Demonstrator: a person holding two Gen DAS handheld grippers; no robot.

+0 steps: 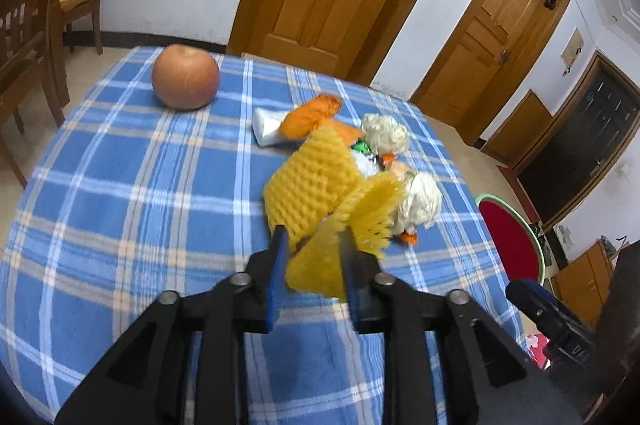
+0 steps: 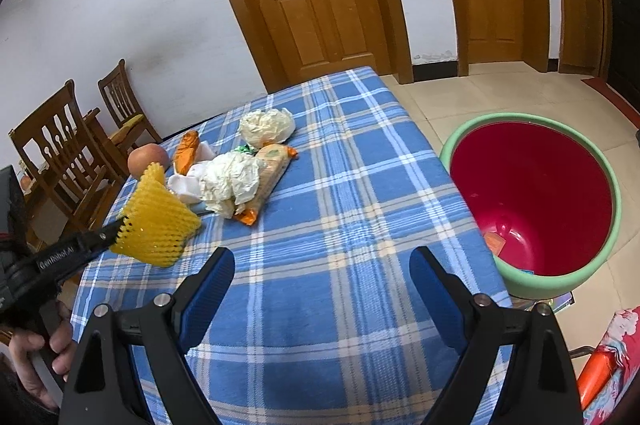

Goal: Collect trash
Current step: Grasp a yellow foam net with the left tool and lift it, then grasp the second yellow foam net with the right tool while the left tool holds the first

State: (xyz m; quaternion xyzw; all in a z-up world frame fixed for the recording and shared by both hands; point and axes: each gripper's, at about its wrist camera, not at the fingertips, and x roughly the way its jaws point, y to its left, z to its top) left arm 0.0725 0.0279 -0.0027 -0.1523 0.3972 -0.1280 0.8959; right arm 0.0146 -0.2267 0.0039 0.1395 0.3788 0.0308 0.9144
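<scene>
Left tool: the left tool (image 1: 310, 249) is clenched on the yellow foam fruit net (image 1: 316, 193), its two blue pads pinching the net's near edge; the net folds and fans out beyond the tips.
Net's position: seen from the right wrist, the net (image 2: 154, 225) hangs off the tip of the left tool, clear of the cloth as far as I can tell, over the bench's left part.
Right tool: the right tool (image 2: 320, 289) stands released, jaws wide apart with nothing between them, over bare checked cloth near the bench's front edge.
Step in hand: I'd judge this as one piece of trash picked up and not yet carried to the bin; the rest waits.
Remaining trash: just beyond the net lies a small heap, namely crumpled white paper (image 2: 232, 181), an orange snack wrapper (image 2: 186, 151), a long biscuit packet (image 2: 272, 173) and a second paper wad (image 2: 266, 123). In the left wrist view the heap sits directly behind the net, close but not touching the tool.
Not trash: the apple (image 1: 186, 77) stands apart at the far left of the bench (image 2: 360, 193); likely to be left alone.
Bin: the green-rimmed red bin (image 2: 532, 199) stands on the floor just off the bench's right edge, a scrap or two already at its bottom.
Next move calls for: carrying the net across the bench, past the right tool, out over the bin's mouth, then letting go. The net is light and springy, so the pinch should hold until it is well over the rim.
</scene>
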